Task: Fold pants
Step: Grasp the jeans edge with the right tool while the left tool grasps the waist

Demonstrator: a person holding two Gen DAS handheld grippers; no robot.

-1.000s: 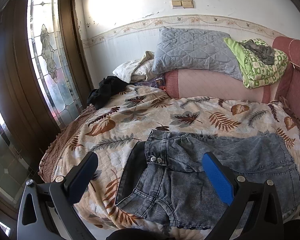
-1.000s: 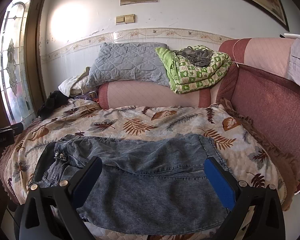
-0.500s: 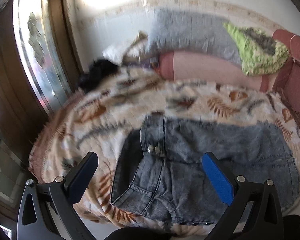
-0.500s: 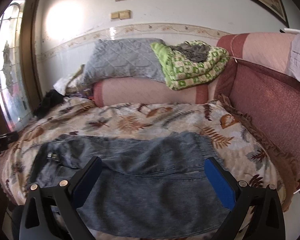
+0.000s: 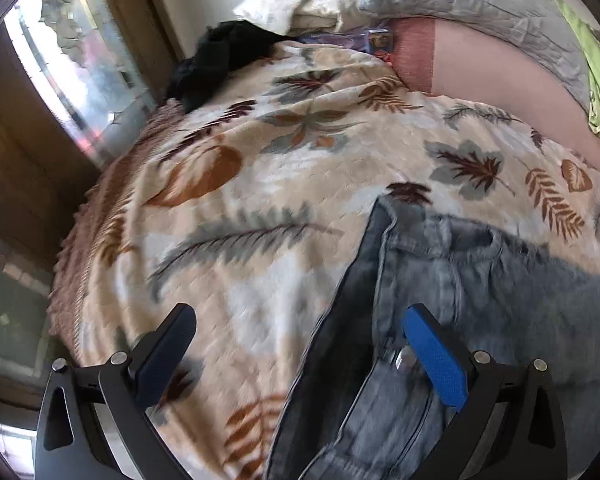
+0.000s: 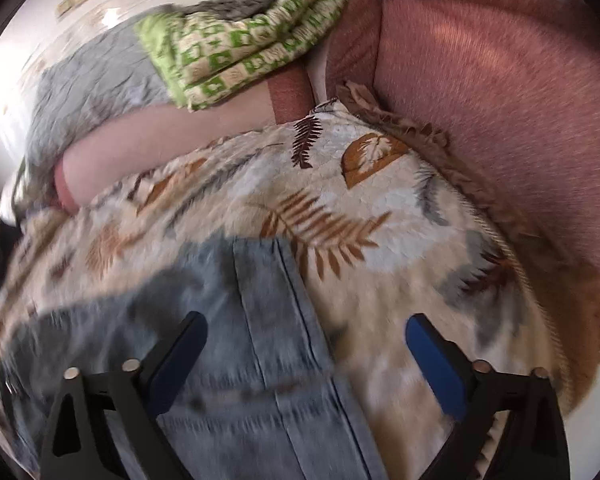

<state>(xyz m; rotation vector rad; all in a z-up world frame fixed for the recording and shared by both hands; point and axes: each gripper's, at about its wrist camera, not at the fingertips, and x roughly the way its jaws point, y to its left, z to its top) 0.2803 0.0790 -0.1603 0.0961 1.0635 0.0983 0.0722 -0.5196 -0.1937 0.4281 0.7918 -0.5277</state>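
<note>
Grey-blue denim pants (image 5: 480,300) lie flat across a leaf-print bedspread (image 5: 260,208). In the left wrist view my left gripper (image 5: 300,340) is open, low over the waistband end, its right finger (image 5: 436,356) just above the metal buttons. In the right wrist view the pants (image 6: 228,320) show their hem end with a dark seam. My right gripper (image 6: 306,344) is open and straddles that hem edge, close above the cloth. Both views are blurred by motion.
A pink bolster (image 5: 480,76), a grey quilted pillow (image 5: 460,4) and a green checked blanket (image 6: 236,36) lie at the back. A black garment (image 5: 216,60) sits by the glass door (image 5: 80,80). A red sofa arm (image 6: 500,112) bounds the right side.
Both grippers have dropped down and forward toward the pants, the left to the waistband end, the right to the hem end. The jaws have stayed open.
</note>
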